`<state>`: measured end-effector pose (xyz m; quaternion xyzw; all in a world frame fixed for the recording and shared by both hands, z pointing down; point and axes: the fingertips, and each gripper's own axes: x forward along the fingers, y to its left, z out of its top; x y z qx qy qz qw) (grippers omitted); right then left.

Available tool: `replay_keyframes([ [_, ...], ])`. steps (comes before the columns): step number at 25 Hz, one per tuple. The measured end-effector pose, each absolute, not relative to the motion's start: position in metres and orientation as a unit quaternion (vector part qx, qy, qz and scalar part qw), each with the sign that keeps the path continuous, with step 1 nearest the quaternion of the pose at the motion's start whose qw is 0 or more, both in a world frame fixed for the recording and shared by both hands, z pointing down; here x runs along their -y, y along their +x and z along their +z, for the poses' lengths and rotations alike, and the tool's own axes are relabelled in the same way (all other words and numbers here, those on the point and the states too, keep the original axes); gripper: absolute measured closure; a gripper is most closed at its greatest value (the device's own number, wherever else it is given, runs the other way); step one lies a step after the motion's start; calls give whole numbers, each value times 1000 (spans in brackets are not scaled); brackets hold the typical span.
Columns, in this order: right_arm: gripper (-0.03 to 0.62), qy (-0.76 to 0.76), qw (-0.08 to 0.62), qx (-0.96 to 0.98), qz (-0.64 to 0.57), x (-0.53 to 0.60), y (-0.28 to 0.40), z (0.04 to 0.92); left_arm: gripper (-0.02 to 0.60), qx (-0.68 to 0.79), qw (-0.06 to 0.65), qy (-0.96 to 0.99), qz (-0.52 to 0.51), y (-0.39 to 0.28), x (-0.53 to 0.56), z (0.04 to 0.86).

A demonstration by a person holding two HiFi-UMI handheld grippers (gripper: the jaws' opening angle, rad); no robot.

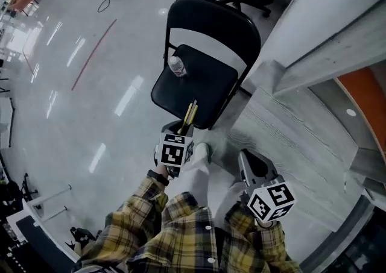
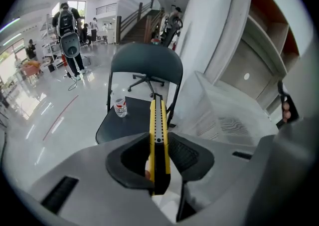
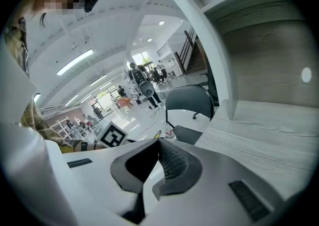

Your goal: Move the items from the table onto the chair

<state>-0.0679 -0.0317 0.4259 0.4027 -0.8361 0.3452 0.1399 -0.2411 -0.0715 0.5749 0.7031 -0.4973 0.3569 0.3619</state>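
My left gripper (image 1: 181,128) holds a yellow and black utility knife (image 1: 190,113). In the left gripper view the two jaws press on the rear part of the knife (image 2: 159,130) from both sides, so this left gripper (image 2: 159,146) is clamped on it and stands partly apart because of the knife body. The knife points forward out of the jaws. In the head view its front end lies over the front edge of the seat of the black folding chair (image 1: 208,88); I cannot tell if it touches the seat.

A small clear bottle (image 1: 177,65) stands upright on the seat, toward the back left part, well apart from the knife. The left gripper view shows the same bottle (image 2: 119,107) on the chair (image 2: 145,61).

My right gripper (image 1: 249,168) is lower right in the head view, beside the grey wood-grain table (image 1: 295,136). In the right gripper view its jaws are fully together with nothing between them, and this right gripper (image 3: 159,146) looks past the table (image 3: 264,135) toward the chair (image 3: 189,101).
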Motion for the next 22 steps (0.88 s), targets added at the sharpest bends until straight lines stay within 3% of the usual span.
replay_keyframes([
  [11, 576, 344, 150, 852, 364, 91, -155, 498, 465, 461, 383, 701, 385, -256, 152, 762],
  [22, 576, 379, 115, 824, 406, 96, -149, 525, 463, 428, 392, 685, 440, -249, 167, 880],
])
